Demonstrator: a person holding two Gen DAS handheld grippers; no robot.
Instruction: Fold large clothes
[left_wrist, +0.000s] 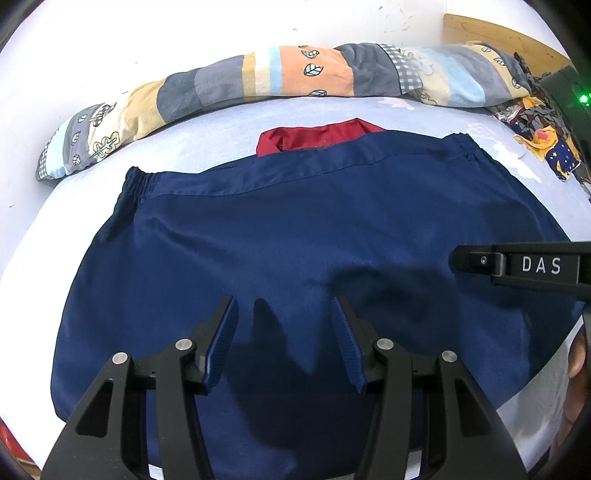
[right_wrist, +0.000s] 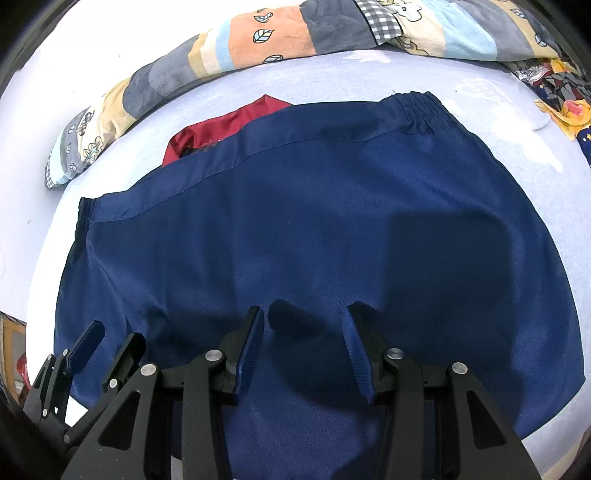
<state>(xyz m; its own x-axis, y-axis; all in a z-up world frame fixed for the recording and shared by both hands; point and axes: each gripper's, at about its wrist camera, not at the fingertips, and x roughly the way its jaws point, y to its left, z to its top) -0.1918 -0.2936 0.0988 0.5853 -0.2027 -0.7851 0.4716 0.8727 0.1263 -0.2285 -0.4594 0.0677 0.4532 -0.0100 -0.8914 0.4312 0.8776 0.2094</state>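
Left wrist view: the left gripper (left_wrist: 284, 325) is hovering with its jaws apart over the near part of the navy garment (left_wrist: 295, 240), which is lying flat on the pale bedsheet (left_wrist: 207, 122). Its elastic waistband (left_wrist: 144, 181) is running along the far edge, overlapping a red cloth (left_wrist: 314, 136). A patchwork quilt (left_wrist: 258, 74) is bordering the far side.

Right wrist view: the right gripper (right_wrist: 304, 336) is hanging spread and empty above the garment's near hem; bare sheet is showing beyond the gathered waistband corner (right_wrist: 421, 110).

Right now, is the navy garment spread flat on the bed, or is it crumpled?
Spread flat. The navy garment lies smooth, its elastic waistband stretched along the far edge. Whether it is already folded, cannot tell.
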